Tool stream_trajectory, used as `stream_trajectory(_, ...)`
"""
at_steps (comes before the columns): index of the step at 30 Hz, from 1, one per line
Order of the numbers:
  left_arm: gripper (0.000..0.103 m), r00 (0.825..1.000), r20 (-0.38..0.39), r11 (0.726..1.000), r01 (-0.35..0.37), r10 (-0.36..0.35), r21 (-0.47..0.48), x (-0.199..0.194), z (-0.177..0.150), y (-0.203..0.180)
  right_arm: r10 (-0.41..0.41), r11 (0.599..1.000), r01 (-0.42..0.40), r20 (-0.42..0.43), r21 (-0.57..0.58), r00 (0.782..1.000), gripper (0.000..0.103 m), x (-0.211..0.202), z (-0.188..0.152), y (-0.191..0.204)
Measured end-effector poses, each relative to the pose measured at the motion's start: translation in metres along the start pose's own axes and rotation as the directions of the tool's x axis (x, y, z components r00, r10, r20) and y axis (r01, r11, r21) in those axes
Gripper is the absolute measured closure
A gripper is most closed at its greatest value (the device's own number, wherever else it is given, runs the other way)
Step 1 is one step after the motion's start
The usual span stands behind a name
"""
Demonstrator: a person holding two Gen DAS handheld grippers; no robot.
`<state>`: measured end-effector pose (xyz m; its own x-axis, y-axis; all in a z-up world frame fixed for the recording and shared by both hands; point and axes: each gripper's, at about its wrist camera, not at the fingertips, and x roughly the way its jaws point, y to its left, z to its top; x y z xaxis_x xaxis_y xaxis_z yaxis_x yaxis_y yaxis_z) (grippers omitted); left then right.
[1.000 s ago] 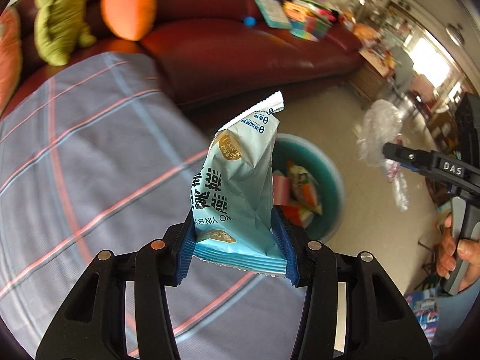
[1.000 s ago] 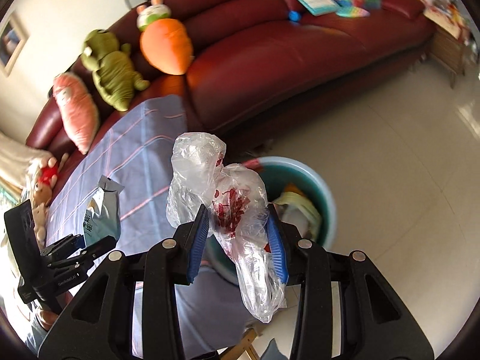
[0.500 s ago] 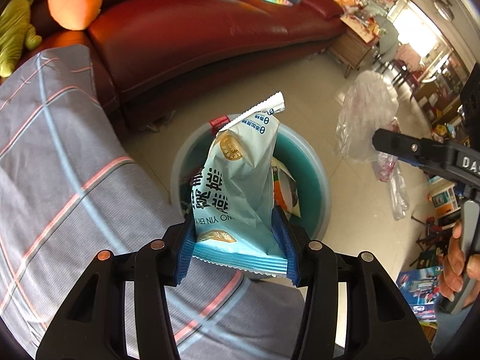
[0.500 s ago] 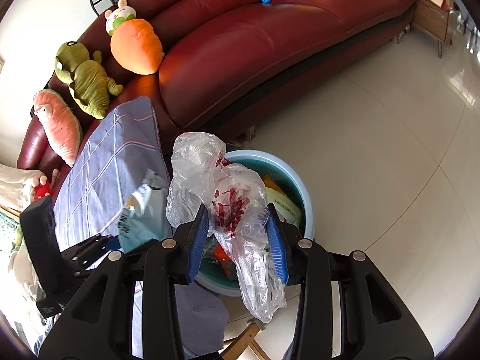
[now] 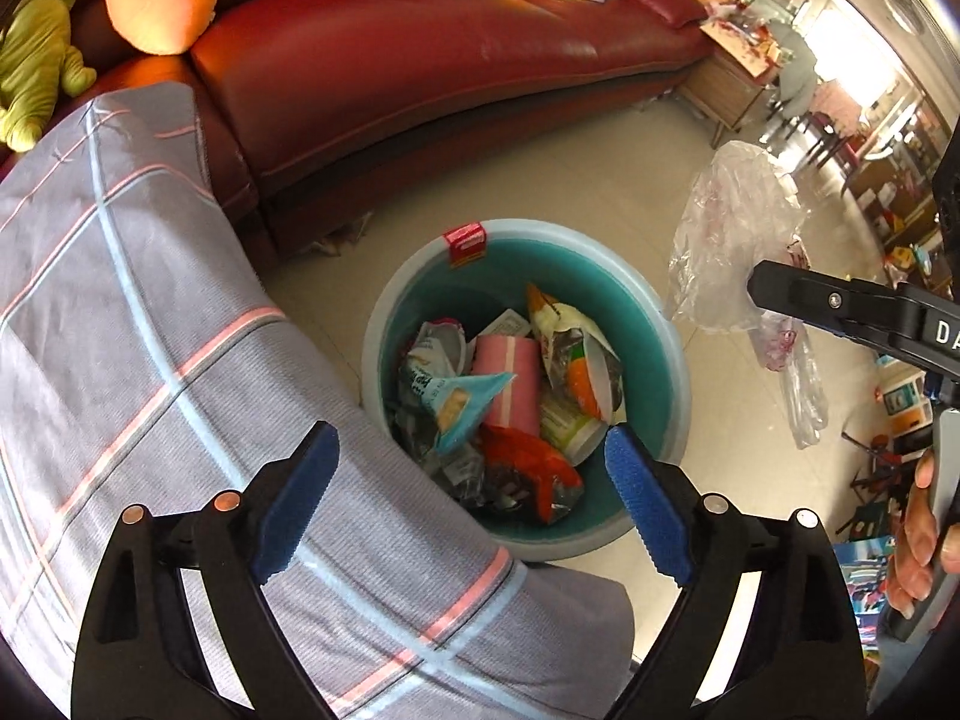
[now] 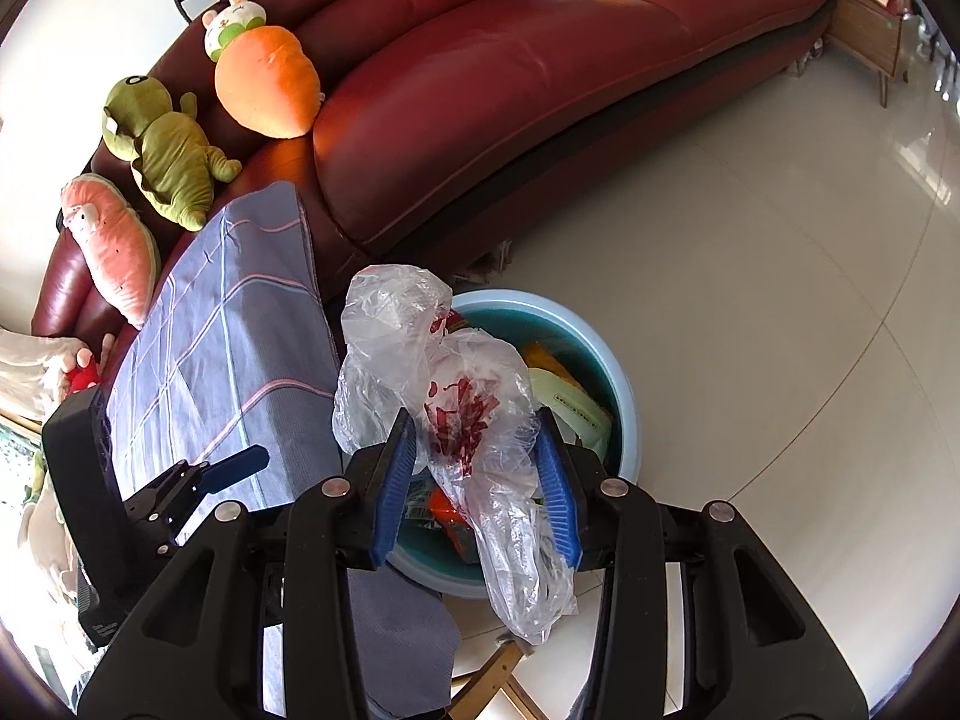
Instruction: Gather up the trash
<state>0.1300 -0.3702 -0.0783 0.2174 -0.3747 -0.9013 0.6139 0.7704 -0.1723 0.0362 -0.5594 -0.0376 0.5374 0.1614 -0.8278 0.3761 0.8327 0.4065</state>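
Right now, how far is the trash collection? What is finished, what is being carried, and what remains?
Done: several wrappers lie in the teal bin, a light blue snack bag on top. The left gripper is opening above it, nothing between its jaws. In hand: the right gripper clamps a crumpled clear plastic bag over the bin. Left: dropping that bag in. No other loose trash is visible.

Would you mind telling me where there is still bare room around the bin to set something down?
The pale floor between the red sofa and the teal bin is bare. So is the striped grey cloth beside the bin. The bin itself is crowded with wrappers, and the plastic bag in the right tool hangs over it.
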Motion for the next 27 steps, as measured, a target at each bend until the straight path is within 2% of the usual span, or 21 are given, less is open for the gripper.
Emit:
stream_trajectory(7,0.009,0.998,0.027,0.998,-0.055,0.056,-0.022,-0.015,-0.015,0.013,-0.001,1.0,0.001,-0.02,-0.007,1.0,0.063,0.01,-0.003,0.008)
stream_trajectory(14,0.008,0.997,0.031,0.996,-0.065,0.067,-0.063,-0.021,-0.027,0.028,0.007,1.0,-0.008,-0.039,-0.022,0.999,0.061,0.022,-0.002,0.02)
stream_trajectory(16,0.008,0.998,0.022,0.996,-0.06,0.062,-0.07,-0.02,-0.029,0.031,0.014,0.999,-0.016,-0.044,-0.028,0.999,0.056,0.026,-0.002,0.024)
stream_trajectory(18,0.008,0.998,0.02,0.995,-0.065,0.066,-0.073,-0.019,-0.031,0.033,0.014,0.999,-0.016,-0.045,-0.03,0.999,0.04,0.029,-0.003,0.028)
stream_trajectory(20,0.008,0.997,0.018,0.995,-0.07,0.071,-0.075,-0.019,-0.032,0.035,0.011,0.999,-0.012,-0.045,-0.03,0.999,0.032,0.029,-0.003,0.029)
stream_trajectory(24,0.007,0.997,0.021,0.995,-0.07,0.072,-0.076,-0.02,-0.033,0.037,-0.008,0.999,0.006,-0.059,-0.037,0.998,0.026,0.03,-0.006,0.03)
stream_trajectory(27,0.005,0.997,0.021,0.994,-0.073,0.075,-0.086,-0.021,-0.034,0.038,-0.02,0.999,0.017,-0.066,-0.043,0.998,0.026,0.029,-0.009,0.029)
